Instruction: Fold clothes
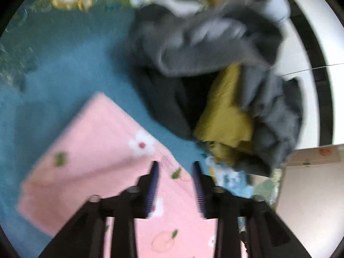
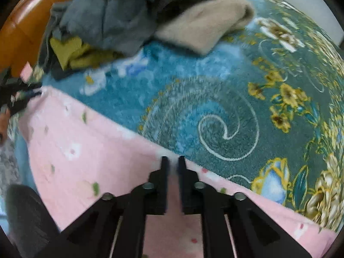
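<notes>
A pink cloth (image 1: 86, 150) printed with flowers and fruit lies folded on the teal carpet (image 1: 64, 64). My left gripper (image 1: 175, 165) hovers over its right edge, open, with cloth and carpet showing between the fingers. In the right wrist view the same pink cloth (image 2: 86, 161) spreads across the lower left. My right gripper (image 2: 173, 160) sits at its far edge, jaws nearly together, with the pink hem pinched between them. The left wrist view is blurred.
A heap of grey, dark and mustard-yellow clothes (image 1: 225, 75) lies on the carpet beyond the left gripper. In the right wrist view that heap (image 2: 111, 21) includes a beige garment (image 2: 204, 25). An orange-brown wooden edge (image 2: 28, 21) stands at the far left, and a cardboard box (image 1: 311, 157) at the right.
</notes>
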`<action>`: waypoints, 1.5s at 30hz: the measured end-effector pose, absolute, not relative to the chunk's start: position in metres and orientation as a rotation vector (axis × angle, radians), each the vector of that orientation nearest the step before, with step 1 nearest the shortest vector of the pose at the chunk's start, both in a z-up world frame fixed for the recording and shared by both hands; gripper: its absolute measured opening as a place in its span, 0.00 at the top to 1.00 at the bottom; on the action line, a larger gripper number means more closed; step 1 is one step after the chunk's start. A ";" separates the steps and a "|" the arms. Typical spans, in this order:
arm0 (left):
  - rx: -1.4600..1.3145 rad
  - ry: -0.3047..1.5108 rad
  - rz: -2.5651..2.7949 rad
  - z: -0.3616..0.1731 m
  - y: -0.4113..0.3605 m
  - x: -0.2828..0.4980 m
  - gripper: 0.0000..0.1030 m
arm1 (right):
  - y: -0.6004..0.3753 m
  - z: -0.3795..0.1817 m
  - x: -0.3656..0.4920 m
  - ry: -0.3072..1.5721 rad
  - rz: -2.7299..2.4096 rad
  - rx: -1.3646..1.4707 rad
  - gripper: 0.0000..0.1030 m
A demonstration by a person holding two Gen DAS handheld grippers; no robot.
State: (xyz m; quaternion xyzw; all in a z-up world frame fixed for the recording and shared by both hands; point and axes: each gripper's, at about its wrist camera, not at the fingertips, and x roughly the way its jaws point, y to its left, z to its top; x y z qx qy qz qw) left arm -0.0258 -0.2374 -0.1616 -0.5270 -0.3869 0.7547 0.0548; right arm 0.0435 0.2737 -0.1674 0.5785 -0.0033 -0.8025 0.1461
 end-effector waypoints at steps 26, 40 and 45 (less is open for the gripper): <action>-1.518 -1.266 2.447 -0.231 -0.330 0.071 0.86 | 0.295 -0.113 0.189 -0.435 -2.461 1.674 0.59; -1.163 -0.674 2.533 -0.028 -0.182 0.052 0.89 | 0.323 -0.107 0.213 -0.581 -2.485 1.542 0.59; -1.065 -0.393 2.387 0.011 -0.056 0.093 0.94 | 0.357 -0.118 0.228 -0.695 -2.502 1.512 0.59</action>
